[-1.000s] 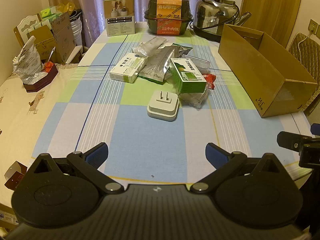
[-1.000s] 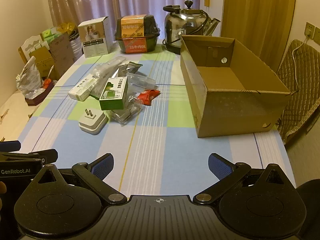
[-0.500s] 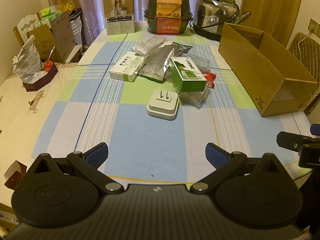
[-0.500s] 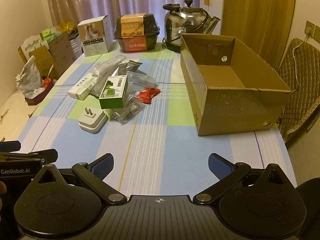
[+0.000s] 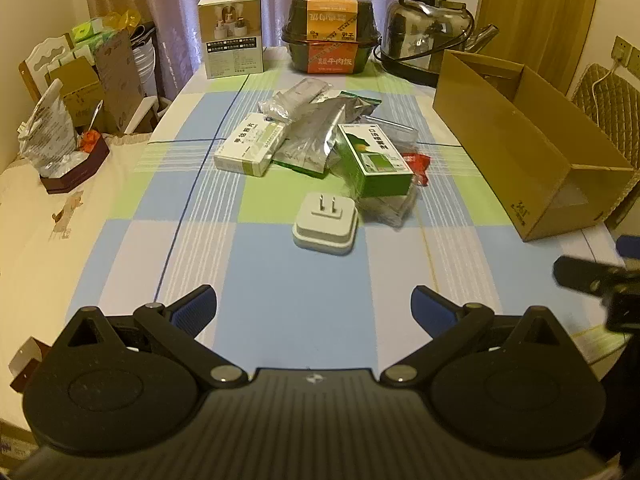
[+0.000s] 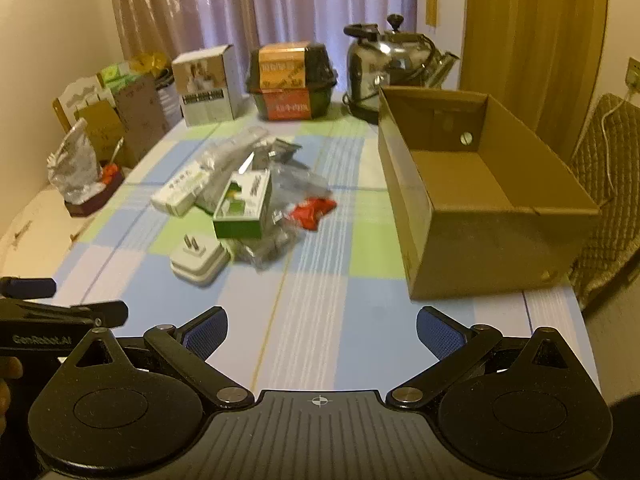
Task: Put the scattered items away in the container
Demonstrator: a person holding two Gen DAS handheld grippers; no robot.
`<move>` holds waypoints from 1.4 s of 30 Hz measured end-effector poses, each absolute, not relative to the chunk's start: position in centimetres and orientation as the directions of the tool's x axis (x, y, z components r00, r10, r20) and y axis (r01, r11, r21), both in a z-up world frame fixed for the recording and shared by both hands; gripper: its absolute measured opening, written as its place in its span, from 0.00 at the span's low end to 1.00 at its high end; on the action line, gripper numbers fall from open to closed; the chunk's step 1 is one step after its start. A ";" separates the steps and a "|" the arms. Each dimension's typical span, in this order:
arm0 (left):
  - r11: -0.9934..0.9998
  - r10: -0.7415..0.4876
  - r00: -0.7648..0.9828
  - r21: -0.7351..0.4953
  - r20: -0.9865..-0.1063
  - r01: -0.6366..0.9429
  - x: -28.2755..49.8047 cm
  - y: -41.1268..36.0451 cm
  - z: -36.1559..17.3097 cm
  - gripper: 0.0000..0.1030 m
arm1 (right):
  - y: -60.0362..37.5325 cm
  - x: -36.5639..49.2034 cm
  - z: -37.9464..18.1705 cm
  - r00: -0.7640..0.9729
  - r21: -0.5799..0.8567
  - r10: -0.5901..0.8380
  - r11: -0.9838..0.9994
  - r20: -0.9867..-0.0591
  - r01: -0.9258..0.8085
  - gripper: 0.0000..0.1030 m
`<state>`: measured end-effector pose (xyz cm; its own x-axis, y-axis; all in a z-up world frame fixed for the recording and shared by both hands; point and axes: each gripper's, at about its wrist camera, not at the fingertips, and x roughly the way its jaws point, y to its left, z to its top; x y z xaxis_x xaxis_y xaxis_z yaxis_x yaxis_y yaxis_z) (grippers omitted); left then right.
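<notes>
A pile of items lies mid-table: a white plug adapter (image 5: 325, 224) (image 6: 199, 258), a green box (image 5: 375, 160) (image 6: 242, 210), a white medicine box (image 5: 250, 149) (image 6: 180, 192), silver foil bags (image 5: 316, 128), clear plastic packets (image 6: 272, 246) and a red sachet (image 5: 416, 162) (image 6: 312, 212). An open cardboard box (image 5: 520, 148) (image 6: 472, 204) stands to their right, nothing visible inside it. My left gripper (image 5: 314, 310) is open above the near table, short of the adapter. My right gripper (image 6: 322, 330) is open too, nothing between its fingers, near the front edge.
At the table's far end stand a white carton (image 5: 232, 36), a black and orange food container (image 5: 330, 38) and a steel kettle (image 5: 428, 28). Boxes and bags crowd the left side (image 5: 80, 92). A padded chair (image 6: 608, 184) sits right of the cardboard box.
The right wrist view has shifted forward and left with blur, so the pile and cardboard box look nearer. The left gripper has barely moved. Both stay open.
</notes>
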<state>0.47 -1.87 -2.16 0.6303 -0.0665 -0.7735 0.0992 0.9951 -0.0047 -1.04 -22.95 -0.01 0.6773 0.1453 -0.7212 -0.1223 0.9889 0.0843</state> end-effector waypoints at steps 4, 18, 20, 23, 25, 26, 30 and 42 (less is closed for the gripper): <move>0.989 -0.059 0.624 0.041 -0.779 0.145 2.8 -1.8 -2.9 0.99 | -22.9 0.7 0.5 0.689 0.091 0.161 0.986 -0.707 -0.138 1.00; 0.941 -0.154 0.560 0.052 -0.814 0.334 13.0 -3.2 -9.4 0.90 | -21.5 6.8 -0.9 0.703 0.077 0.182 0.981 -0.687 -0.178 1.00; 0.939 -0.164 0.538 0.037 -0.827 0.342 14.0 -3.4 -10.6 0.86 | -21.6 7.7 -1.3 0.704 0.075 0.178 0.982 -0.688 -0.174 1.00; 0.937 -0.179 0.512 0.014 -0.840 0.350 14.9 -3.5 -12.0 0.74 | -21.5 9.0 -1.8 0.695 0.079 0.181 0.981 -0.696 -0.176 1.00; 0.938 -0.178 0.505 0.009 -0.844 0.346 15.3 -3.5 -12.6 0.68 | -21.2 9.8 -2.3 0.687 0.084 0.192 0.979 -0.701 -0.187 1.00; 0.939 -0.187 0.510 0.000 -0.840 0.343 15.3 -3.4 -12.8 0.67 | -21.0 10.2 -2.5 0.684 0.087 0.198 0.977 -0.702 -0.193 1.00; 0.949 -0.170 0.525 0.004 -0.834 0.314 15.4 -2.6 -12.4 0.59 | -19.7 12.1 -3.3 0.659 0.112 0.229 0.970 -0.716 -0.215 1.00; 0.976 -0.125 0.541 -0.005 -0.832 0.219 15.3 1.8 -11.4 0.59 | -14.5 19.6 -6.7 0.592 0.162 0.271 0.959 -0.759 -0.231 1.00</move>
<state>15.34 1.79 -11.40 0.5412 -0.1254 -0.8315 0.2189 0.9757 -0.0046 19.63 -14.54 -6.69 0.5921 0.2708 -0.7590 -0.2308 0.9594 0.1622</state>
